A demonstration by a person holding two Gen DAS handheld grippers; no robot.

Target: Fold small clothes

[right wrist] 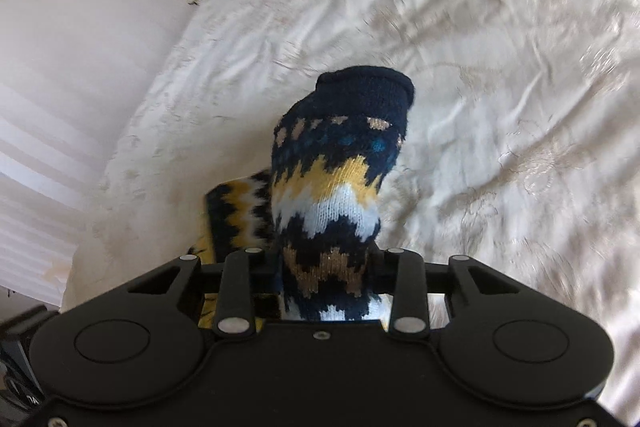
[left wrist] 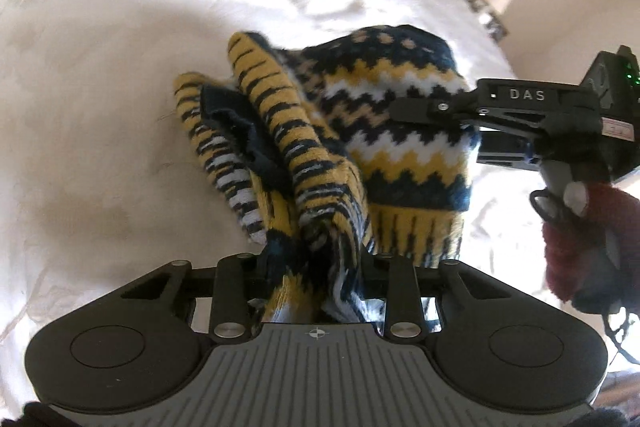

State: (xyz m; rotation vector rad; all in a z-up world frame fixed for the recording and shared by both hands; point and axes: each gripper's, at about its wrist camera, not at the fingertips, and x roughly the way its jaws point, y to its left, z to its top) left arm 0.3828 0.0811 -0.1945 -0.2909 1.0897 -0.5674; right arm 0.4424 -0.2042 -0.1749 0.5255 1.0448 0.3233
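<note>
- Left gripper (left wrist: pixel 316 267) pinching the bunched edge of a navy, yellow and white knit sock (left wrist: pixel 340 131).
- Right gripper (right wrist: pixel 328 267) clamped on the sock's other end.
- Sock raised above the white bed (left wrist: pixel 100 87).

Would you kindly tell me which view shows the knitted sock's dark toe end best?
The right wrist view: the sock rises centred, its navy toe fully visible. The left wrist view shows mostly bunched striped folds and zigzag bands; the toe is partly hidden.
</note>
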